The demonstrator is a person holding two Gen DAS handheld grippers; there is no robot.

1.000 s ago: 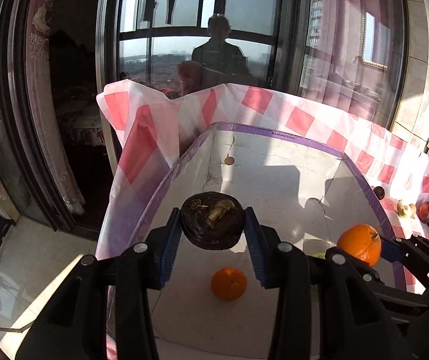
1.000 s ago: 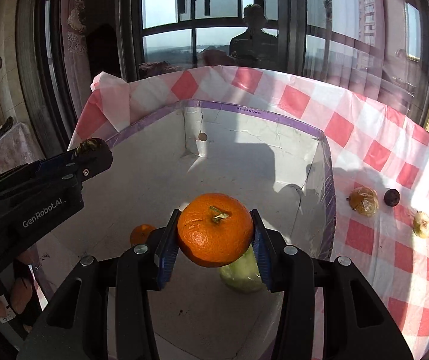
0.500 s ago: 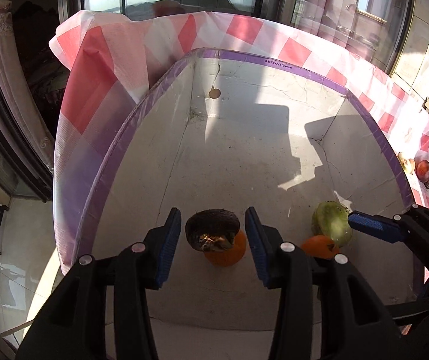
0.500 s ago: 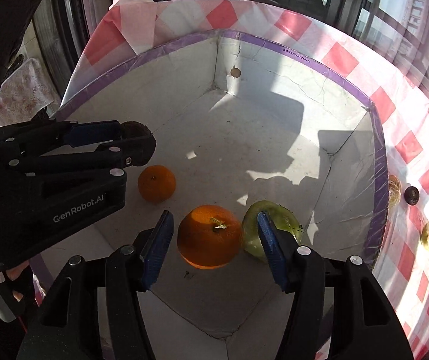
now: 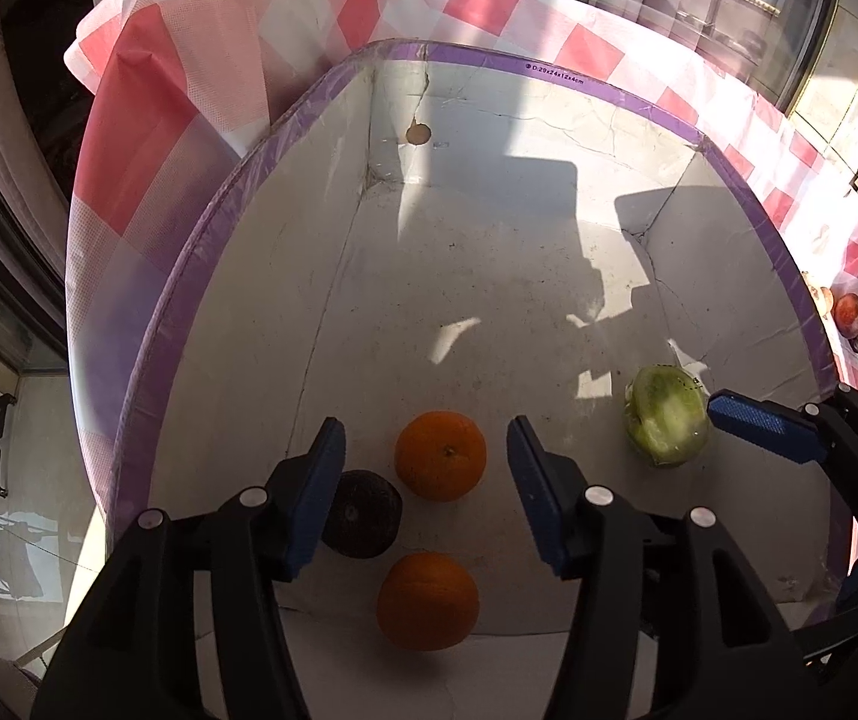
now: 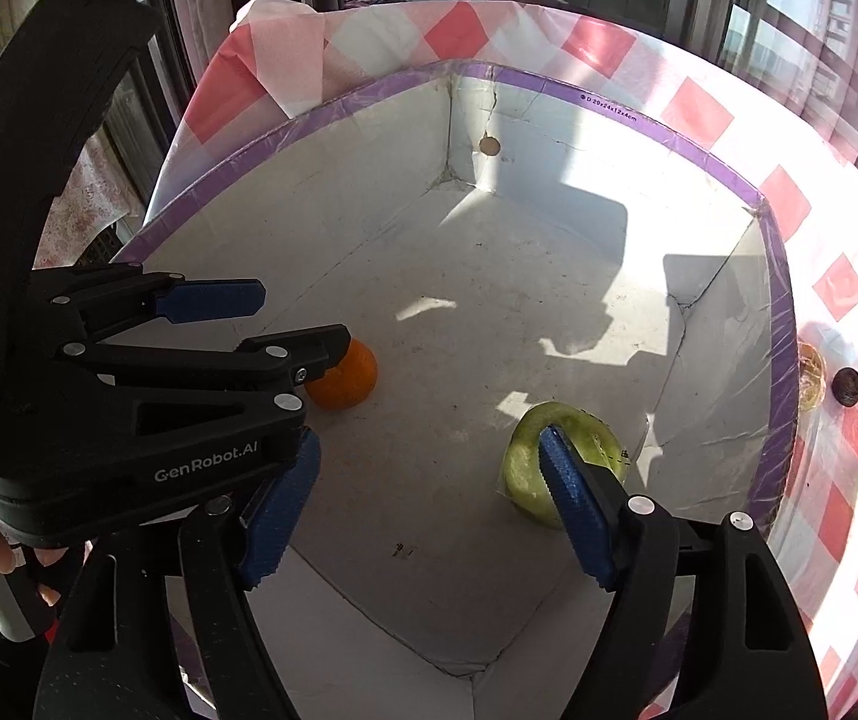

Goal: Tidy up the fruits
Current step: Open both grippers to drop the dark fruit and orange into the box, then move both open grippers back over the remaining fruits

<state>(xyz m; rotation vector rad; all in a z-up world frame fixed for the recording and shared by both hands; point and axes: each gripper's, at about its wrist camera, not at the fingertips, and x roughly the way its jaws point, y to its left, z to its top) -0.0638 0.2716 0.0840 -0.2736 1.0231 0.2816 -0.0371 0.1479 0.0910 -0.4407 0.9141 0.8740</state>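
A white box with a purple rim holds fruit. In the left wrist view two oranges lie on its floor, one between my fingers and one nearer, with a dark round fruit beside them and a green fruit to the right. My left gripper is open and empty above them. My right gripper is open and empty inside the box, its right finger in front of the green fruit. One orange shows behind the left gripper.
The box sits on a red and white checked cloth. Several small fruits lie on the cloth to the right of the box. Windows stand beyond the table's far edge.
Both grippers lowered into the box and opened. The left let go of the dark fruit and the right let go of the orange; both now lie on the box floor.
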